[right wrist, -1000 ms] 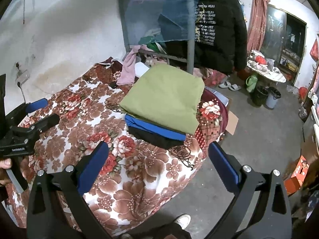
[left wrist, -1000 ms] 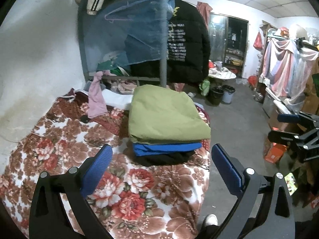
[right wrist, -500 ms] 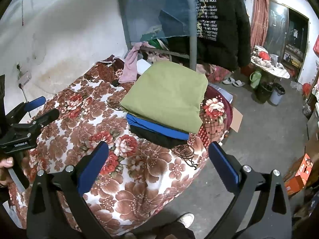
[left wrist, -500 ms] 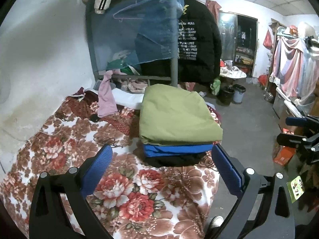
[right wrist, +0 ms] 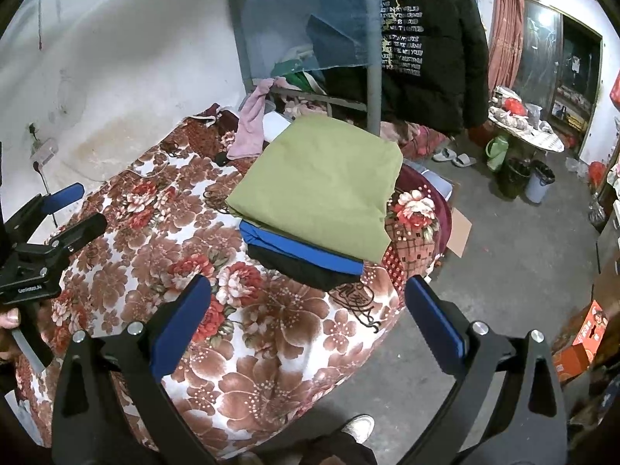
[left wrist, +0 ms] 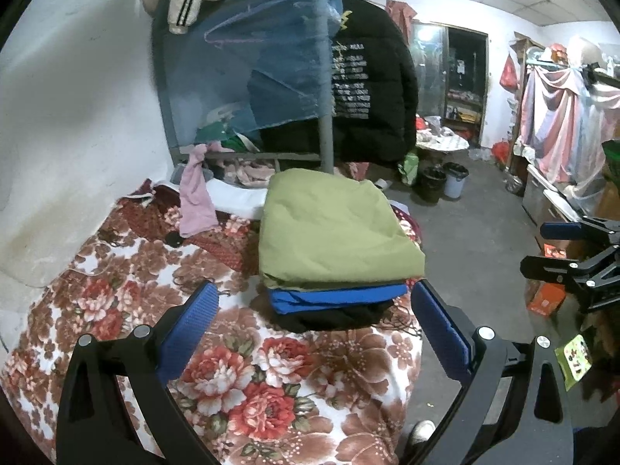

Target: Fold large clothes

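Both held above the near end of the bed's red-and-brown floral blanket, spread wide and gripping nothing: left tool and right tool. Stacked on the blanket near its right edge, just beyond the blue pads: folded olive-green cloth on top, folded bright-blue garment under it, folded black garment at the bottom. Behind the stack, draped over the bed rail: a pink cloth.
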Tool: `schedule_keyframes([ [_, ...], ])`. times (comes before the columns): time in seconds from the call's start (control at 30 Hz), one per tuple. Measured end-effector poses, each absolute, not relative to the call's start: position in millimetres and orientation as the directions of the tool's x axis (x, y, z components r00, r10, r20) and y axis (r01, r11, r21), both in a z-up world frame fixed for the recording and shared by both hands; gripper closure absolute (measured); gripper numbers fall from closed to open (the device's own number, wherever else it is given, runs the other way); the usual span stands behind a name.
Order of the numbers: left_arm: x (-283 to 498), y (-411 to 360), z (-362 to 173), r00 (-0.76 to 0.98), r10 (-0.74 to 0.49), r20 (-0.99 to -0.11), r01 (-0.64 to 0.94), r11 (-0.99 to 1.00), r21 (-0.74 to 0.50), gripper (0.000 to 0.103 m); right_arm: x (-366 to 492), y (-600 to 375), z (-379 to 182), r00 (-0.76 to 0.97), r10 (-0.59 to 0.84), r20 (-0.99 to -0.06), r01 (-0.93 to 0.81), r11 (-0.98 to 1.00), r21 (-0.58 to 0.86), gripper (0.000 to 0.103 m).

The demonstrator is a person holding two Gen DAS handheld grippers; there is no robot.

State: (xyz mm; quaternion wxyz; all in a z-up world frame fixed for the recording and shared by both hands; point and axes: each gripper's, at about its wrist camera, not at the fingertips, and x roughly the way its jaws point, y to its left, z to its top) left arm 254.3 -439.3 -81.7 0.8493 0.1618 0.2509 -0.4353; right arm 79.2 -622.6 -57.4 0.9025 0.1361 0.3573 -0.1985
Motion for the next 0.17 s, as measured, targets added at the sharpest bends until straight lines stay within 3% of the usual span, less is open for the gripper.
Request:
schedule_keyframes([
  [0.17,252.4,-443.7,-82.4,0.498,-0.662,-0.56,0.827,0.556,0.079,0.005,79.1,-629.1,-62.8,0.664,-0.242,-0.708,0.462,0.876,0.134,0.005],
])
